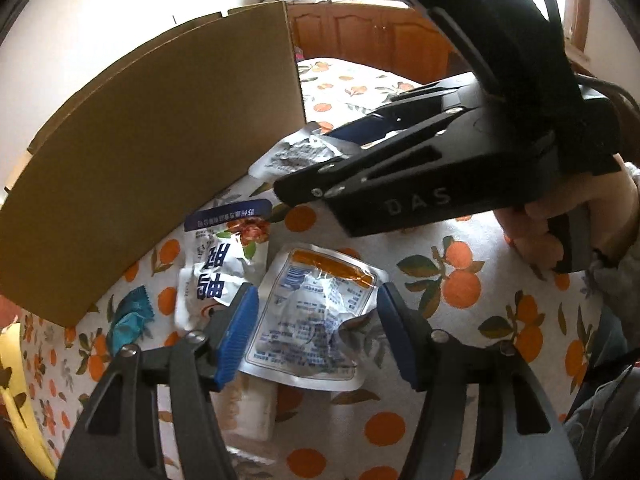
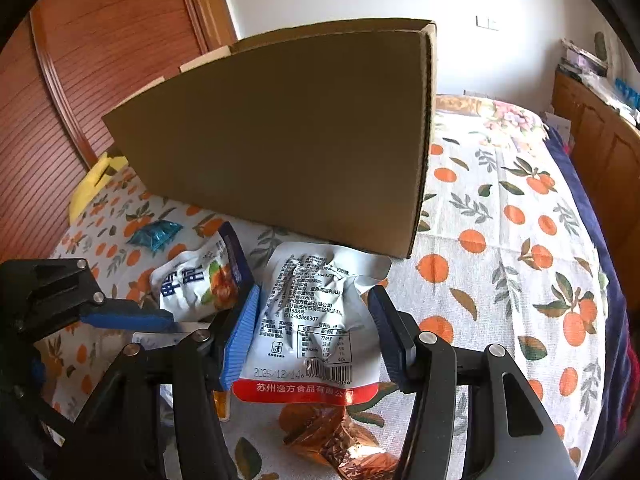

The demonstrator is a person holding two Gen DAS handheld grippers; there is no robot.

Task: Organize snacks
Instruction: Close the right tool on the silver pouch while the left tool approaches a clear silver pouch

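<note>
A brown cardboard box [image 1: 152,152] [image 2: 280,136] stands on the orange-print cloth. Several snack packets lie in front of it. My left gripper [image 1: 316,332] is open, its blue pads on either side of a silver packet with an orange strip [image 1: 312,316]. My right gripper [image 2: 314,336] is open around a silver packet with a red bottom band [image 2: 308,320]; it also shows in the left wrist view [image 1: 320,148], over that packet [image 1: 288,156]. A white and blue packet [image 1: 220,264] [image 2: 200,280] lies between them. A small teal wrapper [image 1: 128,320] [image 2: 156,234] lies at the left.
A transparent orange packet [image 2: 332,436] lies under my right gripper. A white block [image 1: 252,412] lies under my left gripper. A yellow object [image 2: 92,184] sits at the table's left edge. Wooden cabinets [image 1: 360,36] stand behind.
</note>
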